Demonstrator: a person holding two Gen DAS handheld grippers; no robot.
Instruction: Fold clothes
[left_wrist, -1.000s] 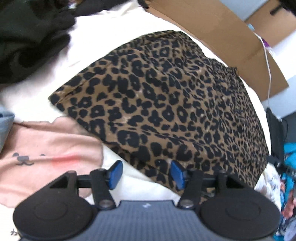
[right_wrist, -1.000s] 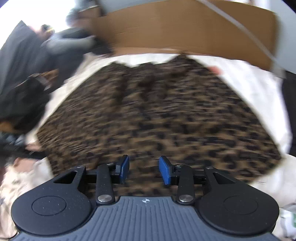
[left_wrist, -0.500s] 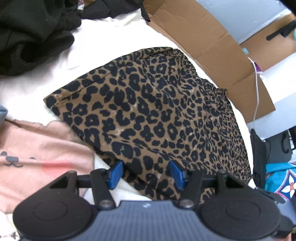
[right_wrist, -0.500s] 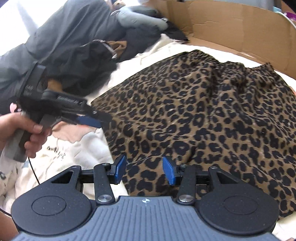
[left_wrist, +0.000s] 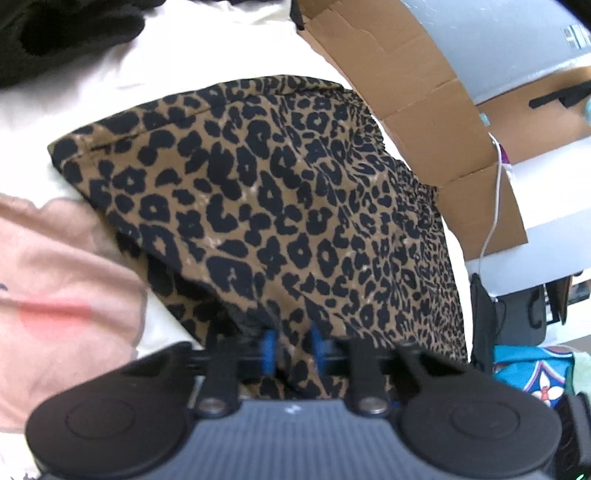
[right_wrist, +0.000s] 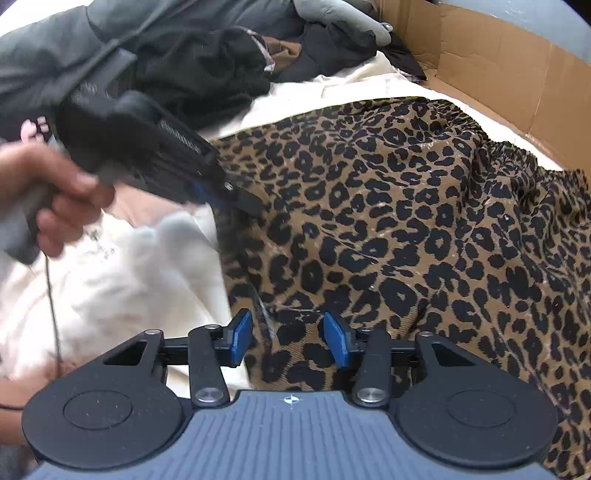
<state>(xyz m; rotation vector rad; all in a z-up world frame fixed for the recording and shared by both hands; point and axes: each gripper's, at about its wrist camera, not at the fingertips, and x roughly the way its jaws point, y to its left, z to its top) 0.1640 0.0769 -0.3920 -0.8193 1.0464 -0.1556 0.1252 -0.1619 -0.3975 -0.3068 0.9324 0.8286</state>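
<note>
A leopard-print garment (left_wrist: 280, 206) lies spread on a cream sheet (left_wrist: 192, 55). My left gripper (left_wrist: 291, 349) is shut on its near edge, and a fold of the print is bunched between the blue pads. In the right wrist view the same garment (right_wrist: 406, 221) fills the middle and right. There a hand (right_wrist: 55, 199) holds the left gripper (right_wrist: 236, 199) against the cloth's left edge. My right gripper (right_wrist: 288, 339) sits over the near hem. Its jaws are closing, with the hem between the pads and a gap on each side.
A cardboard sheet (left_wrist: 424, 110) stands behind the garment, with a white cable (left_wrist: 495, 206) hanging beside it. Dark clothes (right_wrist: 207, 74) are piled at the back left. A pink garment (left_wrist: 55, 277) lies left of the leopard cloth, and a blue patterned item (left_wrist: 535, 373) is at the far right.
My left gripper sank onto the near edge and shut on the leopard cloth. The right gripper swung across to the garment's near-left hem, bringing the left gripper and hand into its view.
</note>
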